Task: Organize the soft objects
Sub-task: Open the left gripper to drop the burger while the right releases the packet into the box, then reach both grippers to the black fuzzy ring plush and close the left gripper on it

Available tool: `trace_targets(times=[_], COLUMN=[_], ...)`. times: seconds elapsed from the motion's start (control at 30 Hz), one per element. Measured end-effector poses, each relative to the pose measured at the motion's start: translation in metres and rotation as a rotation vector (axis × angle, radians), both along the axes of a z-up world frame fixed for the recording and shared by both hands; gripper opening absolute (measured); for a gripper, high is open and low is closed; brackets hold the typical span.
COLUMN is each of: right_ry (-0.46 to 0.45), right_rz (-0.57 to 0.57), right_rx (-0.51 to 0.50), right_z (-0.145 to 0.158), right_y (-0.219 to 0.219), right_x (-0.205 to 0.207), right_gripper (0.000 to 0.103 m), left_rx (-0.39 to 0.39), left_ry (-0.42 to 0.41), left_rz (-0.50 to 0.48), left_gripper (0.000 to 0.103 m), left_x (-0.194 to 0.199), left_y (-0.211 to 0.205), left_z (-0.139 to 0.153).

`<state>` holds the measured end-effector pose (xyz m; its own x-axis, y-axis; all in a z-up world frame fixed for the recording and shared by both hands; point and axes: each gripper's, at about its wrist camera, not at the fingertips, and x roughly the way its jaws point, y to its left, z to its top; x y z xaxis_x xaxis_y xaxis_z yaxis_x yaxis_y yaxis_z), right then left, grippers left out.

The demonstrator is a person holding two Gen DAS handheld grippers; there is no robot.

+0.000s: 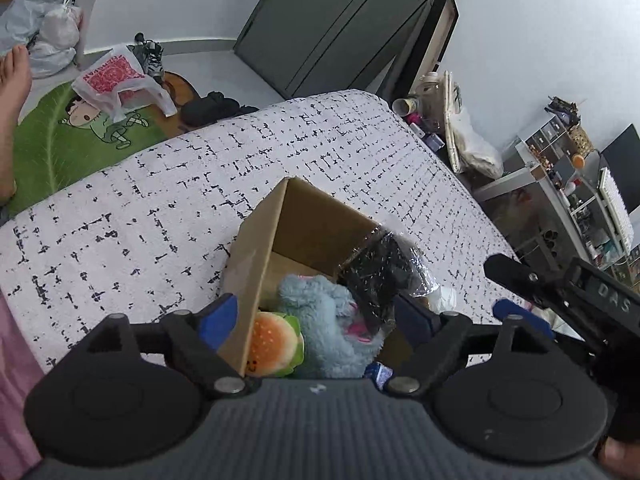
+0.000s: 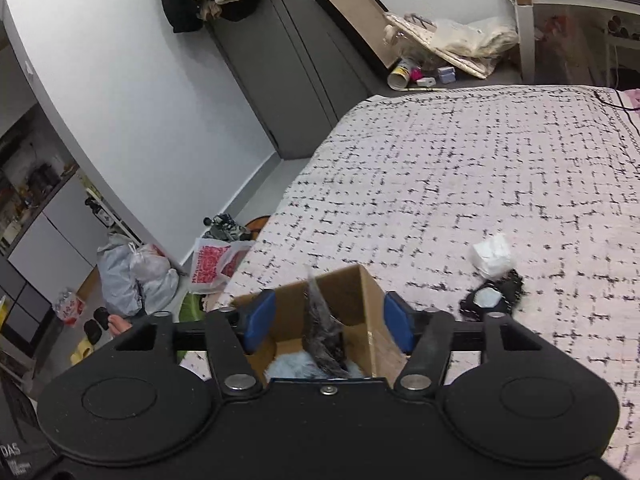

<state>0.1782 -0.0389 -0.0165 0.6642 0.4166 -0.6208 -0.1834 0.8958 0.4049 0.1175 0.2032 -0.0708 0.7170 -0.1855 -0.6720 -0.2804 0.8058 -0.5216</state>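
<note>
Left hand-held gripper point(image 1: 316, 318): fingers apart, over box point(image 1: 276, 240).
Right hand-held gripper point(image 2: 328, 322): fingers apart, above box.
Box: burger toy point(image 1: 274, 342), blue plush point(image 1: 326, 320), wrapped black item point(image 1: 380, 276); on bed point(image 1: 120, 216).

We see the cardboard box point(image 1: 296, 236) on the bed point(image 1: 160, 208) | in the box: burger plush point(image 1: 274, 342) left of furry plush point(image 1: 328, 320), wrapped packet point(image 1: 380, 276) leaning over the box's right side | in the right wrist view, right of the box on the bed: paper wad point(image 2: 491, 257) just behind dark pouch point(image 2: 490, 300) | left gripper point(image 1: 316, 320) and right gripper point(image 2: 326, 322) straddle the box.
</note>
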Motion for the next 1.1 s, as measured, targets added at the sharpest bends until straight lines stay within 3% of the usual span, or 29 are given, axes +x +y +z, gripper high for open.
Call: trace_targets(times=[0.17, 0.23, 0.5, 0.63, 0.87, 1.1], right_ry=[0.025, 0.027, 0.007, -0.003, -0.017, -0.066], right_rz=[-0.001, -0.005, -0.008, 0.018, 0.039, 0.090], right_rx=[0.002, 0.007, 0.004, 0.020, 0.022, -0.008], right_z=[-0.001, 0.000, 0.008, 0.009, 0.010, 0.020], right_y=[-0.014, -0.021, -0.052, -0.070, -0.098, -0.125], right_x=[-0.004, -0.006, -0.012, -0.015, -0.013, -0.005], right_gripper=[0.074, 0.083, 0.102, 0.103, 0.103, 0.103], left_rx=[0.055, 0.065, 0.036, 0.070, 0.041, 0.102], left_ry=[-0.016, -0.001, -0.018, -0.040, -0.125, -0.111], left_rz=[0.005, -0.002, -0.011, -0.013, 0.021, -0.057], left_gripper=[0.091, 0.092, 0.102, 0.102, 0.103, 0.103], left_x=[0.000, 0.003, 0.005, 0.006, 0.007, 0.017], left_y=[-0.009, -0.012, -0.022, -0.037, -0.058, -0.095], left_z=[0.007, 0.009, 0.016, 0.023, 0.043, 0.063])
